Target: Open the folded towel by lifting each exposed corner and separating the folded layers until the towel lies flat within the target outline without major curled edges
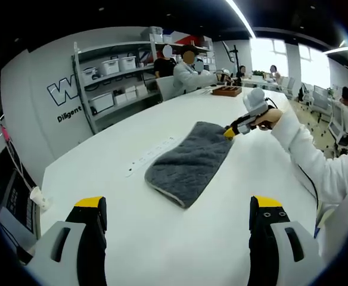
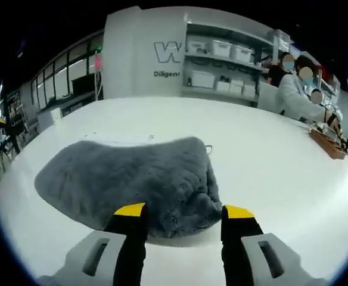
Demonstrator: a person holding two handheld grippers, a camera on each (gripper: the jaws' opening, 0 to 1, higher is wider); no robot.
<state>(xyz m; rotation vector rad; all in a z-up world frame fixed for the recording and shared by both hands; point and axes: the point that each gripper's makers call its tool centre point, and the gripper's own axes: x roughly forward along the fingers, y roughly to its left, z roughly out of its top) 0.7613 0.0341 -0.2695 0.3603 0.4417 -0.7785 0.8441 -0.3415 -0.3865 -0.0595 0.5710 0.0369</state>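
- At the bottom of the left gripper view, the left tool (image 1: 177,215) stands with its yellow-tipped jaws wide apart, holding nothing, above the bare white counter (image 1: 162,250).
- Near the middle of that view, the grey towel (image 1: 189,162) lies folded on the counter, well apart from the left tool.
- Right of centre, the right tool (image 1: 229,132) touches the towel's far corner, held by a hand (image 1: 269,117) in a white sleeve (image 1: 317,164).
- Upper left, shelves (image 1: 117,77) carry white bins; people sit at the counter's far end.
- At the bottom of the right gripper view, the right tool (image 2: 184,213) has its jaws apart, their tips at the near edge of the towel (image 2: 132,176), gripping nothing that I can tell.
- Across the middle left, the towel lies in a rumpled mound on the counter (image 2: 269,179).
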